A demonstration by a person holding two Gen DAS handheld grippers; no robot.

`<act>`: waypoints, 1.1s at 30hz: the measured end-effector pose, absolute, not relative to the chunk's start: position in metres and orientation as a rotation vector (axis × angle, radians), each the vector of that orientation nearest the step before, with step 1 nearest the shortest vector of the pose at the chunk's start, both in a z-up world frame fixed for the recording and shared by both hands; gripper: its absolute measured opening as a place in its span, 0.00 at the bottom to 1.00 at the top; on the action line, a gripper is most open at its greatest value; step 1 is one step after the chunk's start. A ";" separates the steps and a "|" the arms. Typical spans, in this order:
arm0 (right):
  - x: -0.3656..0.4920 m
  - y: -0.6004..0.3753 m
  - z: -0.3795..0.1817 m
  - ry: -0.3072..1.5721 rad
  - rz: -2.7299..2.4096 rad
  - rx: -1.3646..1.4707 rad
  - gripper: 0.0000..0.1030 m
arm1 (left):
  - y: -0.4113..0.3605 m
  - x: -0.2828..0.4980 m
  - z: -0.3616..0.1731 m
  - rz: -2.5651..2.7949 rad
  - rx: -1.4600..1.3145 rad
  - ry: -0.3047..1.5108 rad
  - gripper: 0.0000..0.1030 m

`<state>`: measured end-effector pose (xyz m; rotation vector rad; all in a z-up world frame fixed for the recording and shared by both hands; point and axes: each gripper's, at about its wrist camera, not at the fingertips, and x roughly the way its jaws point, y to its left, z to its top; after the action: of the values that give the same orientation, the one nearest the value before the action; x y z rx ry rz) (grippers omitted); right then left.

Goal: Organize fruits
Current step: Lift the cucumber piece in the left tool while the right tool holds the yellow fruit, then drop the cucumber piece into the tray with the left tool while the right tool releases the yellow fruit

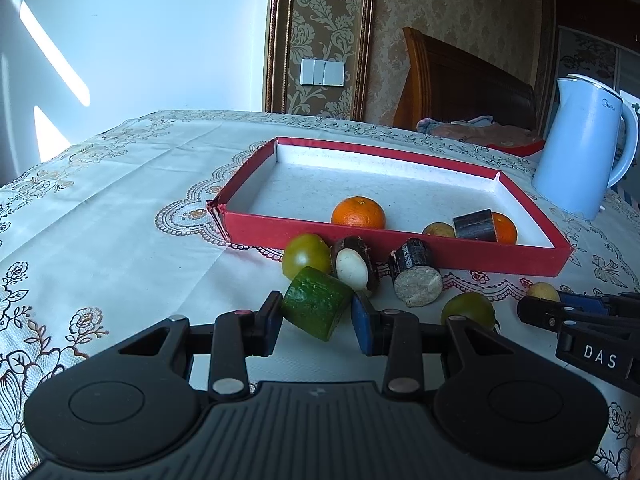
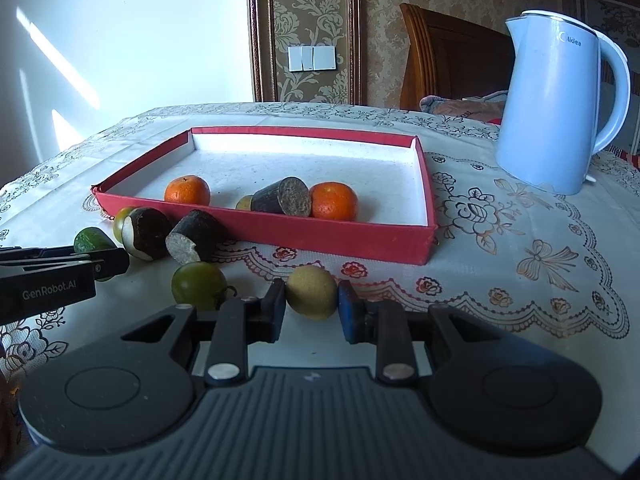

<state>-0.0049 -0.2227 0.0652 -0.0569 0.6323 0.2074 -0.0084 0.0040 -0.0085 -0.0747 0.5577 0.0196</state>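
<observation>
Red tray point(image 2: 280, 236), frame centre: two oranges point(image 2: 187, 190), dark cane piece point(image 2: 282, 196), small yellow fruit. Lower centre: left gripper point(image 1: 316, 312) grasping cucumber chunk point(image 1: 314, 308); right gripper point(image 2: 311, 300) clenched on yellow fruit point(image 2: 311, 292).

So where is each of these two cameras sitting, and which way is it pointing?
Left wrist: on the left gripper, looking along its jaws at a cucumber piece pinched between them, red box behind; the right gripper pokes in at right.
Right wrist: on the right gripper, jaws clamping a yellow fruit; the left gripper shows at left.
Shared: box, oranges, blue kettle, tablecloth.
</observation>
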 end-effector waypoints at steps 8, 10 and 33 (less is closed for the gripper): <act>-0.010 -0.225 0.067 0.603 0.206 -0.053 0.26 | 0.006 -0.009 -0.008 0.018 -0.088 0.549 0.35; -0.011 -0.225 0.069 0.590 0.209 -0.048 0.26 | 0.007 -0.011 -0.007 0.008 -0.096 0.543 0.35; 0.001 -0.227 0.095 0.518 0.284 -0.046 0.26 | 0.032 0.015 0.027 0.048 -0.107 0.477 0.35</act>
<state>0.0010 -0.2267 0.0950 -0.0459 0.5184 0.2835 0.0147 0.0315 0.0268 -0.1075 0.4765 0.0482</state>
